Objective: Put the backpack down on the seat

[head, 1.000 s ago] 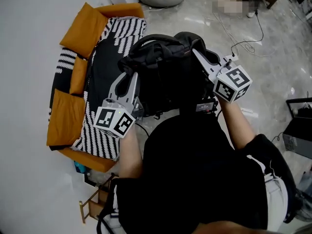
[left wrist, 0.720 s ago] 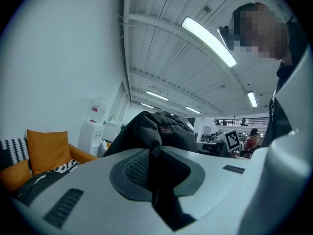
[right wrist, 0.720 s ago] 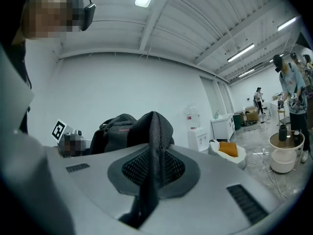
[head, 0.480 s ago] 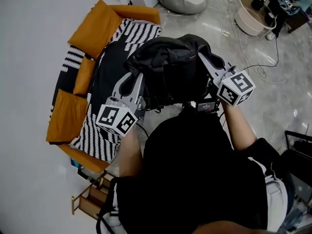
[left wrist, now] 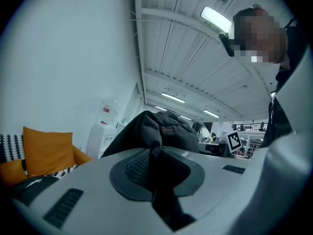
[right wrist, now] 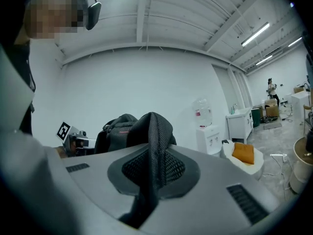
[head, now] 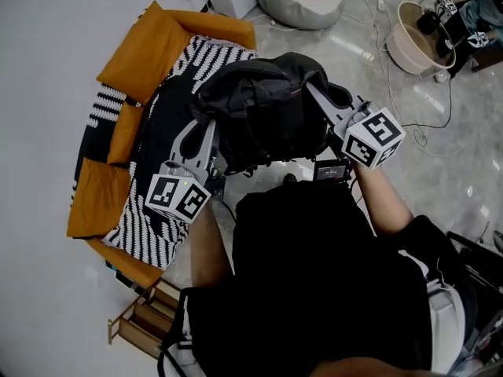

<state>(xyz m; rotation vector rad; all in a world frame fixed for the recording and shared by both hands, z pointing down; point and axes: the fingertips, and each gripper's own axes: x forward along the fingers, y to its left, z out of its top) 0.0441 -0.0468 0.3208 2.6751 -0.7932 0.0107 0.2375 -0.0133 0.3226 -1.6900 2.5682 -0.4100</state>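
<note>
Left gripper (left wrist: 155,166) is clamped on a thin dark strap (left wrist: 155,146) of the black fabric backpack (head: 263,112). Right gripper (right wrist: 152,168) is pinched on a black mesh shoulder strap (right wrist: 155,131) of the same bag. The bag hangs in the air btwn the two, over the front edge of the low sofa w/ the black-and-white zigzag cover (head: 149,230). It's not down on the seat yet, as I read it.

What could go wrong, imo:
- Both grips are on narrow webbing only, nothing on the bag body. A strap could slide through the pads under the load, and the bag drops early, prob. on the seat lip or the glossy grey floor (head: 448,171).
- If I lower one side faster, the bag tilts & rolls off the front edge.
- Set too far back, it lands on the orange cushions (head: 145,49) along the backrest, sits crooked and may topple fwd.
- Loose straps under the bag could snag a gripper at release.

Room: the seat centre looks free, w/ cushions ringing it at the back & ends. The white wall (head: 39,132) sits right behind the sofa, so there's little overshoot that way. On the near side the person's black-clad torso (head: 314,273) is close to the bag. Floor at right of the head view is open, but w/ a cable (head: 431,126) and a beige basin (head: 413,42) on it. A pale beanbag (head: 302,2) lies near the sofa's far end.
</note>
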